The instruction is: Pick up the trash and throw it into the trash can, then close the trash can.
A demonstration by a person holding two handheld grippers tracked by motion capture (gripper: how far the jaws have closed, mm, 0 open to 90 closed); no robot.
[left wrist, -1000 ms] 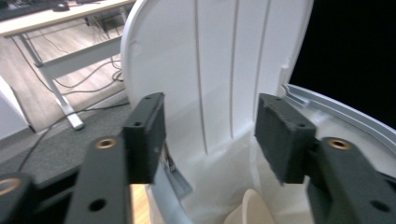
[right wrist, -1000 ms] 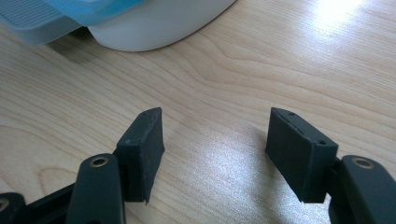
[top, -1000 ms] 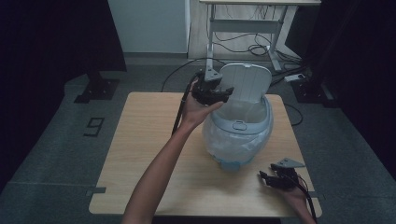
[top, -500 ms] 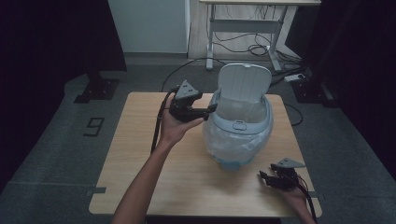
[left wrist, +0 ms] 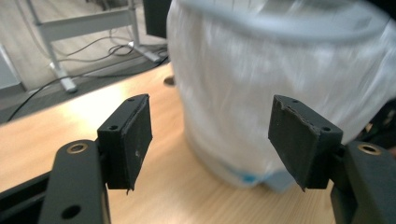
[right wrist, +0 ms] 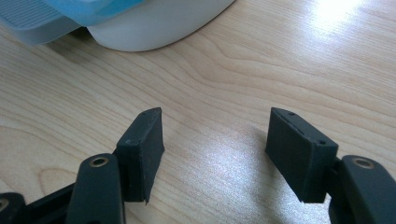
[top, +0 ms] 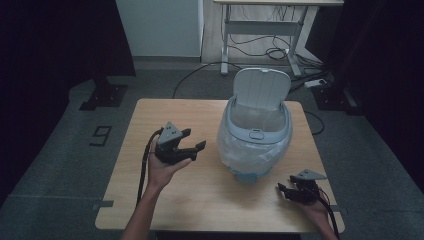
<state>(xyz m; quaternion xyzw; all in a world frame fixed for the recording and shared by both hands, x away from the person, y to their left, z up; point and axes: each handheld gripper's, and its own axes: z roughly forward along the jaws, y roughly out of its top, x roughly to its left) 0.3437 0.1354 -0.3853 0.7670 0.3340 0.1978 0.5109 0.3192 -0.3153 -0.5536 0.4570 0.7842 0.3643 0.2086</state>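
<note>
A pale blue and white trash bin [top: 256, 140] with a clear liner stands on the wooden table [top: 200, 200], its lid [top: 262, 89] raised upright. My left gripper [top: 192, 145] hovers left of the bin, open and empty, its jaws aimed at the bin's side. In the left gripper view the bin's white wall [left wrist: 280, 93] lies just beyond the open left gripper [left wrist: 212, 140]. My right gripper [top: 285, 191] rests low near the table's front right corner, open and empty. The right gripper view has the open right gripper [right wrist: 215, 154] over bare wood, with the bin's blue pedal and base [right wrist: 116, 18] ahead.
A white desk frame [top: 265, 35] and cables [top: 270, 50] stand on the floor behind the table. Black stands [top: 105, 92] flank the table at left and right. A floor marker [top: 101, 135] lies left of the table.
My left gripper has pulled away from the raised lid, moving left and toward the person, and now hangs beside the bin. The right gripper has stayed put.
</note>
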